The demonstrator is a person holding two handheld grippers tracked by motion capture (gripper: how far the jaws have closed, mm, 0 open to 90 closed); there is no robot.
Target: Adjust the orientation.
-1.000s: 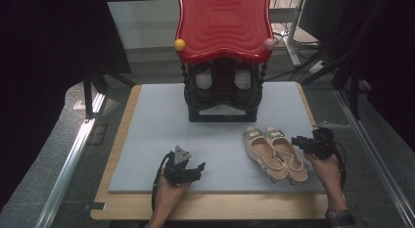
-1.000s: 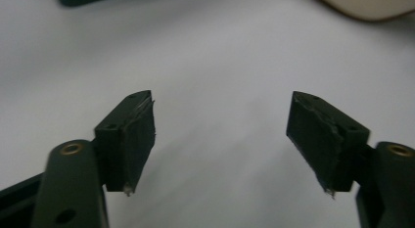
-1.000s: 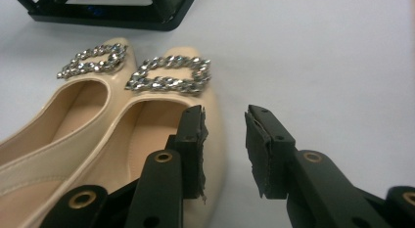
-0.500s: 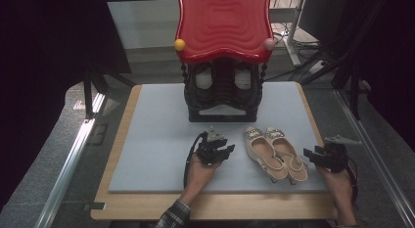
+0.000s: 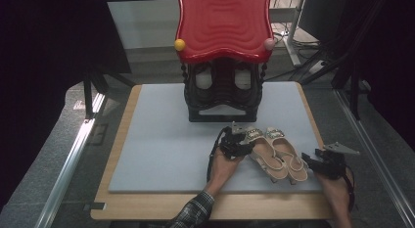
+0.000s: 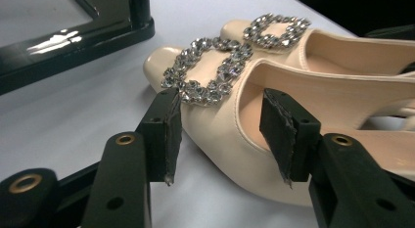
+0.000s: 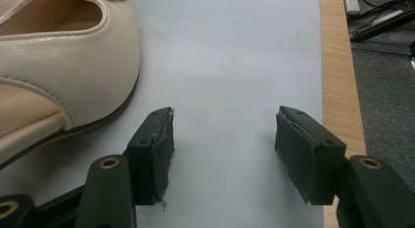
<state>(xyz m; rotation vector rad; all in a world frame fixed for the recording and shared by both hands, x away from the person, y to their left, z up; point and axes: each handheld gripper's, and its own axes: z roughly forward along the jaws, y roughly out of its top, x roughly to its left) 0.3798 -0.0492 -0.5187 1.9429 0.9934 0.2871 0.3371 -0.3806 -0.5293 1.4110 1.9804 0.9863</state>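
Pair of cream shoes point(image 5: 276, 153) lies on the grey mat point(image 5: 161, 145) of the tabletop, just in front of the black rack point(image 5: 222, 93), toes toward the rack, heels toward the person. Left gripper point(image 5: 238, 146) is nearer: its jaws have just been opening and straddle the vamp of the left shoe point(image 6: 235, 115) behind the crystal buckle point(image 6: 208, 69), one jaw outside, one inside the opening, pads not pressing yet. Right gripper point(image 7: 222, 149) is off the heel end, jaws apart and still widening, nothing between them. The grab, I'd judge, goes across the shoe's long axis.
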